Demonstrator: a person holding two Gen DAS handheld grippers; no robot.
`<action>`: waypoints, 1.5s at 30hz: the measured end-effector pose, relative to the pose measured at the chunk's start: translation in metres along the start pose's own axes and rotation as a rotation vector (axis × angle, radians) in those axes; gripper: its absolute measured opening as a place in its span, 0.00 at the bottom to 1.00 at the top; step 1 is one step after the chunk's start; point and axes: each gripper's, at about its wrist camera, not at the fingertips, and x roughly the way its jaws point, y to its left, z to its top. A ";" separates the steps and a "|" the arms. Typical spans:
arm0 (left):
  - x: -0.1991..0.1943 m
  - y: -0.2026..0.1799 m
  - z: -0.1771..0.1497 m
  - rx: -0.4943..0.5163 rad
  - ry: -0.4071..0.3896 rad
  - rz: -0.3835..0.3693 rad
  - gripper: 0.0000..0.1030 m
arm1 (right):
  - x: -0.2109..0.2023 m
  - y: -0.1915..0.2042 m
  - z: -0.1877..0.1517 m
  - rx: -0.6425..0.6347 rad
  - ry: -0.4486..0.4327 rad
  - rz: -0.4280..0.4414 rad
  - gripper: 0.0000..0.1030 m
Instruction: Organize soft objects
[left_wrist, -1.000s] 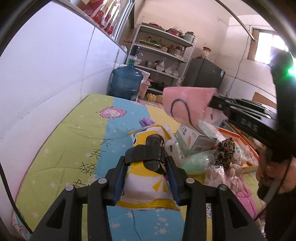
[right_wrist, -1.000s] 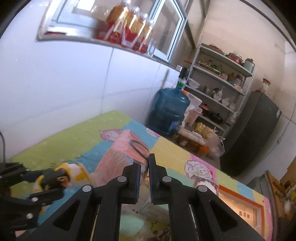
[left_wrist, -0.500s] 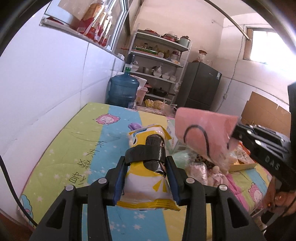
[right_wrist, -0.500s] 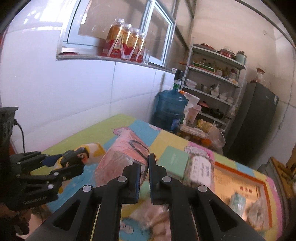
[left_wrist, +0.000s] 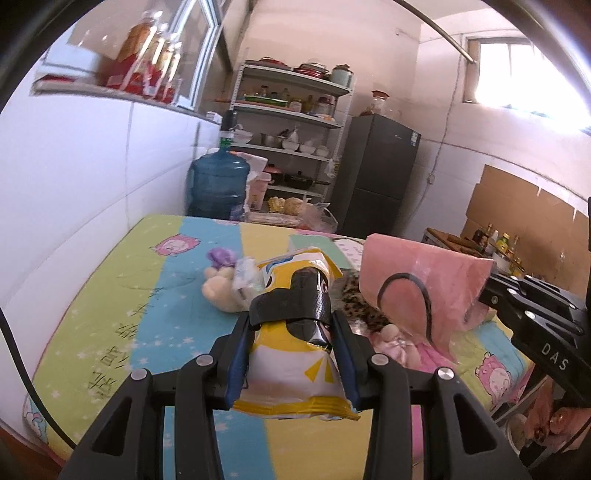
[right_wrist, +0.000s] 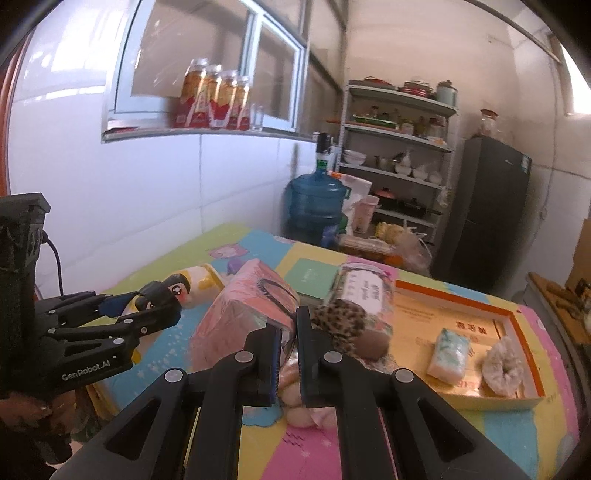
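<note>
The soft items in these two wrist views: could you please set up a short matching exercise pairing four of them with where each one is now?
Things:
1. yellow and white pack
2. pink pack
3. fluffy ring
4. leopard-print plush

Places:
A. lying on the mat beside the orange-rimmed tray
B. clamped in the left gripper
C. lying inside the orange-rimmed tray
D. pinched by the right gripper, off the mat

Pairs: 1-B, 2-D, 3-C, 4-A
</note>
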 end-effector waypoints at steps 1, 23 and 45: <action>0.002 -0.006 0.001 0.009 0.001 -0.006 0.41 | -0.003 -0.005 -0.002 0.010 -0.003 -0.004 0.07; 0.048 -0.123 0.017 0.168 0.014 -0.151 0.41 | -0.040 -0.105 -0.027 0.164 -0.061 -0.127 0.07; 0.097 -0.222 0.029 0.241 0.064 -0.278 0.41 | -0.069 -0.197 -0.056 0.288 -0.081 -0.259 0.07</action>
